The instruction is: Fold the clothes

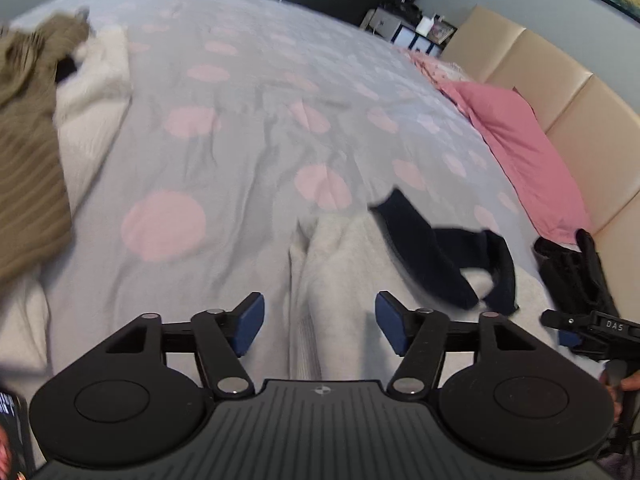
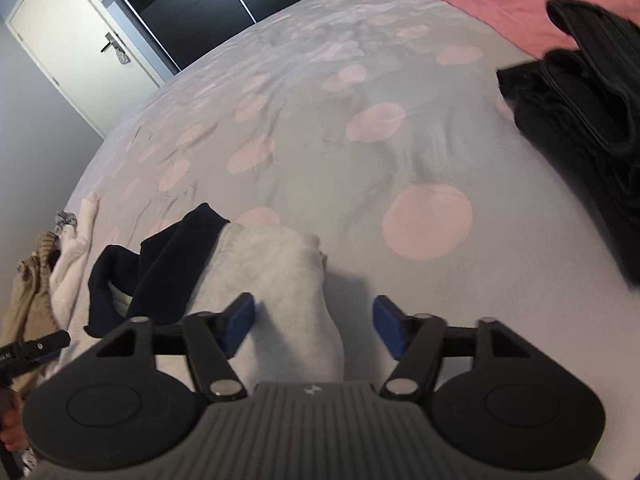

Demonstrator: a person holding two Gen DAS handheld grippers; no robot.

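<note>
- Left gripper (image 1: 319, 322): jaws stand wide apart, blue pads clear of the cloth. A ridge of the grey garment (image 1: 340, 280) runs up between them, but nothing is pinched; it holds nothing.
- Right gripper (image 2: 314, 326): also wide open. The grey garment (image 2: 280, 280) lies under its left pad and the gap, with bare duvet under the right pad. No grip here either, as far as the pads show.
- Both grippers tilt down at the near end of the same garment, one to each side. That looks like a two-handed set-up: each tool is placed to take one part of the near edge so the cloth can be lifted or folded evenly. This is a judgement; the frames are blurred by motion.
- Dark sock-like piece (image 2: 160, 264): draped across the grey garment's left part, touching it. It would likely need moving aside before a clean fold.
- Duvet (image 1: 240, 140): grey with pink dots, serving as the folding surface; its middle is free of clothes.
- Black clothes (image 2: 580, 112): stacked at the right, near the pink pillow (image 1: 520, 152), apart from the work area, seemingly a finished pile.
- Brown knit (image 1: 28, 160) and white garment (image 1: 92, 92): heaped loosely at the far left, probably waiting their turn.
- Beyond: headboard (image 1: 580, 120) and a white door (image 2: 72, 48).
</note>
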